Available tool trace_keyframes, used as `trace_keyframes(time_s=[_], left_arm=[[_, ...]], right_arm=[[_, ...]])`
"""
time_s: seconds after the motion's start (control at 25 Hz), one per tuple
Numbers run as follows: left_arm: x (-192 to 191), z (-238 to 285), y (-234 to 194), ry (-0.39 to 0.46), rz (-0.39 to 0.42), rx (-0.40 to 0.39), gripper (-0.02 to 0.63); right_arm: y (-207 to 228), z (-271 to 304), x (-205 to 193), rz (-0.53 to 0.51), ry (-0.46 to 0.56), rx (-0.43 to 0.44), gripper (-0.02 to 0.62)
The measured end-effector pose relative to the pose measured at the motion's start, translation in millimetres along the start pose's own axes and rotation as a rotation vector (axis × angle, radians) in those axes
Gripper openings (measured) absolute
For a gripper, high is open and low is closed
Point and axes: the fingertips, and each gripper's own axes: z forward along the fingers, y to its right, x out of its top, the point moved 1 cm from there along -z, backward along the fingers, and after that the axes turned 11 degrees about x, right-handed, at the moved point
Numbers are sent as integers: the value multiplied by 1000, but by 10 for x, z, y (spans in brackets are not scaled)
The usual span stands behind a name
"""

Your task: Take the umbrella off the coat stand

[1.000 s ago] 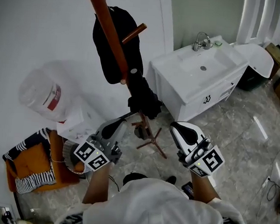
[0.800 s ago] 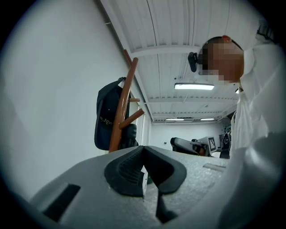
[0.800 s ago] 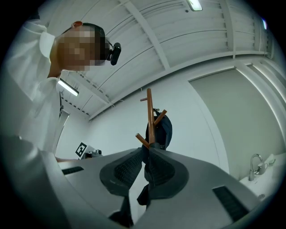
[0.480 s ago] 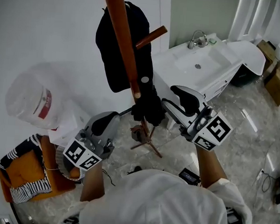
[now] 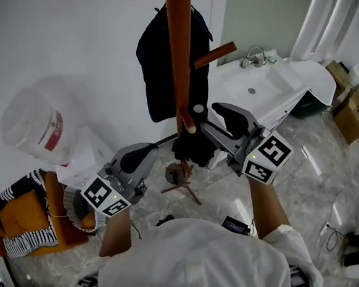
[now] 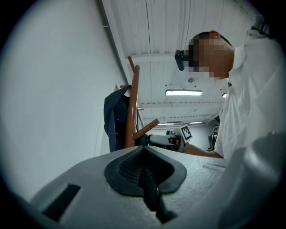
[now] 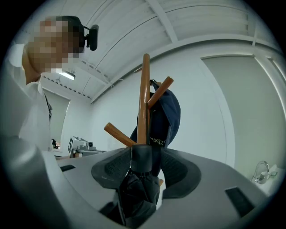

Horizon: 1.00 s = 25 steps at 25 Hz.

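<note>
Black umbrella [image 5: 188, 148], reddish-brown coat stand [image 5: 176, 47], hanging garment [image 5: 163, 76] dark — seemingly navy.

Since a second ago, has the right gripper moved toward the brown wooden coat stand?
Yes. The right gripper came leftward to the stand, jaws opening around the folded black umbrella.

The coat stand [image 5: 176, 47] is smooth varnished wood, the umbrella [image 5: 191, 148] matt black cloth.

Umbrella [image 5: 195, 146] hangs on coat stand [image 5: 177, 53]; jacket [image 5: 167, 67] on stand's far side; sink [image 5: 252, 90] right of stand.
</note>
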Motion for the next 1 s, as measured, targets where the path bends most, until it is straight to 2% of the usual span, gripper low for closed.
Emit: trace_keyframes(time_s=[0.24,0.48,1.0], left_arm=[[-26,-54,-42,3,-17,14,12],[-78,-129,-78,-2,-31,30,12],[-21,-152,14,9,-32,2,12]], right_arm=[[-49,210,-60,38,-65,71,178],[-18,279,-109,45,-121,61,178],[-123,124,276,-7,-25,51,178]])
